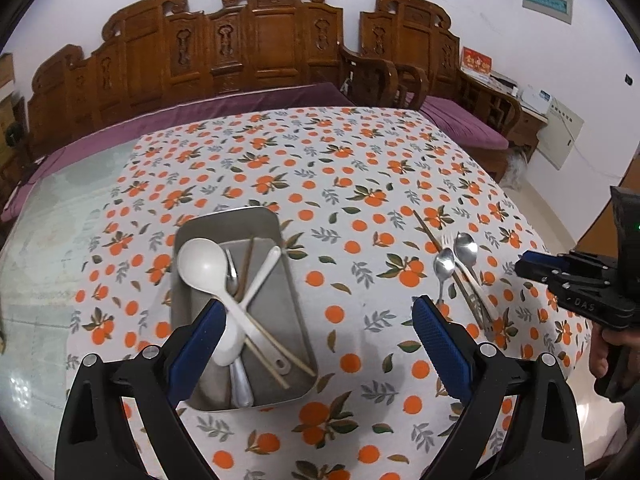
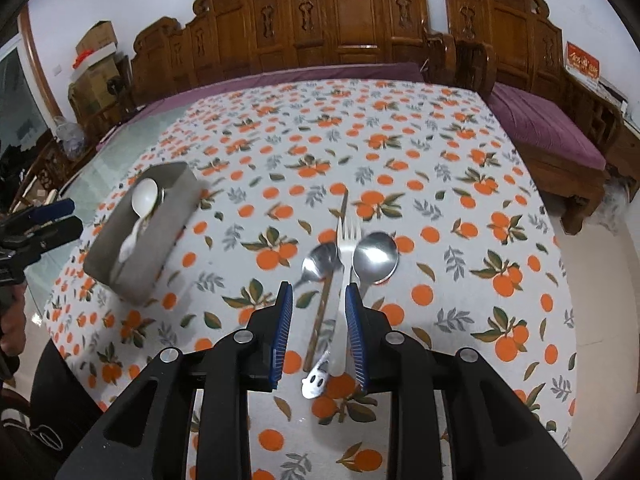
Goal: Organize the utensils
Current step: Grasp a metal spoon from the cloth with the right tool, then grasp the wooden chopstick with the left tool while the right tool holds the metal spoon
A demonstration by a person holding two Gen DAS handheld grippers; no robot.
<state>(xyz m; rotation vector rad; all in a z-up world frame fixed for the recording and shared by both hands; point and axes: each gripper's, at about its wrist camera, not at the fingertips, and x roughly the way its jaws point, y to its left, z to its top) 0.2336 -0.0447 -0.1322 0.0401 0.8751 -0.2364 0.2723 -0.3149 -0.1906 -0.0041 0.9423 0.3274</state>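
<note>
In the left wrist view the left tongs (image 1: 316, 322) are standing wide apart and empty over the metal tray (image 1: 298, 312), which is already holding a white ladle (image 1: 202, 266) and crossed utensils. In the right wrist view the right tongs (image 2: 319, 330) are hanging partly apart, straddling the white fork (image 2: 345, 256) handle, seemingly not yet pinching; squeezing mid-handle, clear of the chopstick (image 2: 323, 312) and two spoons (image 2: 376, 258) on the counter (image 2: 460, 208), should lift it alone. Only this view shows that straddle.

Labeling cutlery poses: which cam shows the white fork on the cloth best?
Right wrist view: the white fork lies centred and close, tines and handle sharp, between a small metal spoon and a bigger one. The left wrist view has it small near the right edge, tangled with the spoons.
</note>
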